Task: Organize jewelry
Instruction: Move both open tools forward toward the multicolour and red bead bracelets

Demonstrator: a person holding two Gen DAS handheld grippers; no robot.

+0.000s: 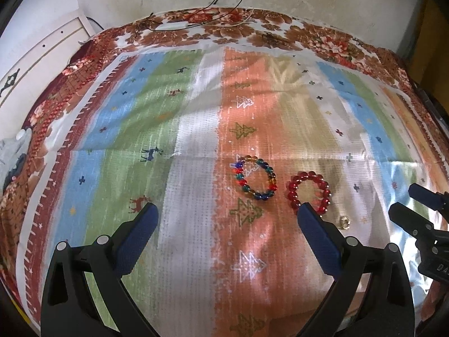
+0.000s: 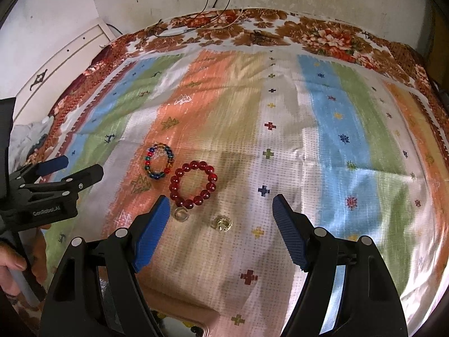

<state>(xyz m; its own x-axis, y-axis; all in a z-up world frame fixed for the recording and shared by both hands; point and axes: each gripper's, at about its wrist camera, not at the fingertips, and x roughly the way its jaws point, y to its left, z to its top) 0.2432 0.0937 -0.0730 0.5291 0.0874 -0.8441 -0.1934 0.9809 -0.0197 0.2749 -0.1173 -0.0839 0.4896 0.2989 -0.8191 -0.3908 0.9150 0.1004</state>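
Two bead bracelets lie on the striped cloth: a multicolour bracelet (image 1: 242,181) (image 2: 146,165) and, just right of it, a red bracelet (image 1: 293,195) (image 2: 175,187). Near the red one sit a clear ring (image 2: 181,214) and a gold ring (image 2: 223,222) (image 1: 345,221). My left gripper (image 1: 226,210) (image 2: 78,167) hovers open in front of the multicolour bracelet, and its right finger covers the red bracelet's near edge. My right gripper (image 2: 221,203) (image 1: 412,205) stands open above the two rings, nothing between its pads.
The striped cloth (image 1: 196,129) covers a flowered sheet (image 1: 280,31) that runs to a stained wall. Black cables (image 1: 213,19) lie at the far edge. A pinkish container edge (image 2: 193,323) shows at the bottom of the right wrist view. A person's hand (image 2: 11,264) grips the left tool.
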